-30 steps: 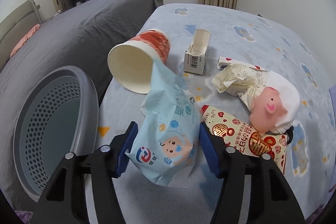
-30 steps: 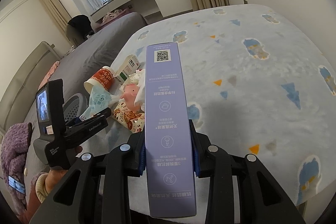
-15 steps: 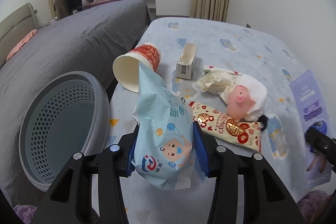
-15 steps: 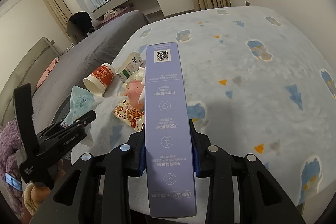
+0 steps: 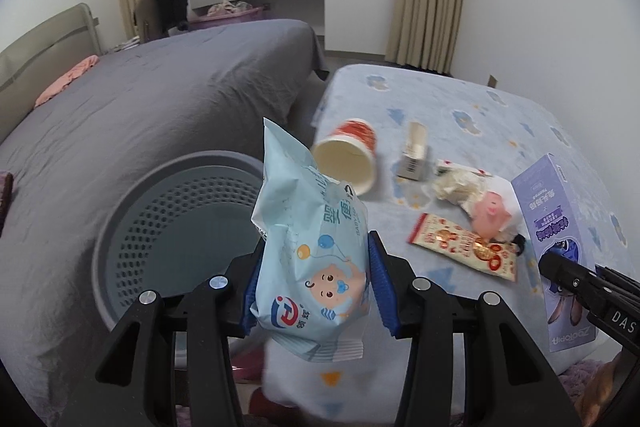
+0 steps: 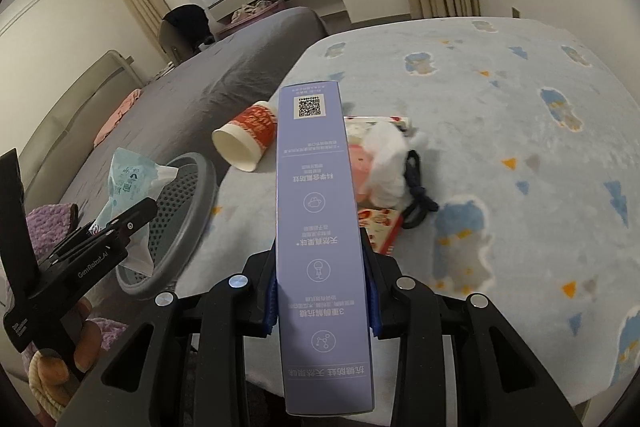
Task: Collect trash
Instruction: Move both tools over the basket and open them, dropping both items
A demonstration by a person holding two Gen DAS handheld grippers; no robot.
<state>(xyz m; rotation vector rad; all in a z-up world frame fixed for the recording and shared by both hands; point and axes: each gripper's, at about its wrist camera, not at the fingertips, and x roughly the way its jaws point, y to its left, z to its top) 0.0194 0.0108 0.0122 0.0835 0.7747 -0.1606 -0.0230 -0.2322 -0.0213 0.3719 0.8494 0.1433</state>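
Note:
My left gripper [image 5: 314,287] is shut on a light blue wet-wipe packet [image 5: 312,251] and holds it in the air next to the grey perforated bin [image 5: 176,227]. The packet [image 6: 128,183] and bin [image 6: 188,195] also show in the right wrist view. My right gripper [image 6: 322,291] is shut on a long purple box [image 6: 318,187], held above the table's near edge; the box [image 5: 560,235] shows at right in the left wrist view. On the table lie a paper cup [image 5: 352,157], a small carton [image 5: 414,157], crumpled paper [image 5: 456,185], a pink pig toy [image 5: 490,215] and a red snack wrapper [image 5: 464,247].
The table has a pale blue patterned cloth [image 6: 520,131]. A bed with a grey cover [image 5: 140,107] stands left of the bin. A black cord [image 6: 418,195] lies by the toy. Purple slippers [image 6: 50,223] lie on the floor near the bin.
My left gripper has lifted the packet off the table and pulled back towards the bin. My right gripper with the purple box has moved left, closer to the trash pile.

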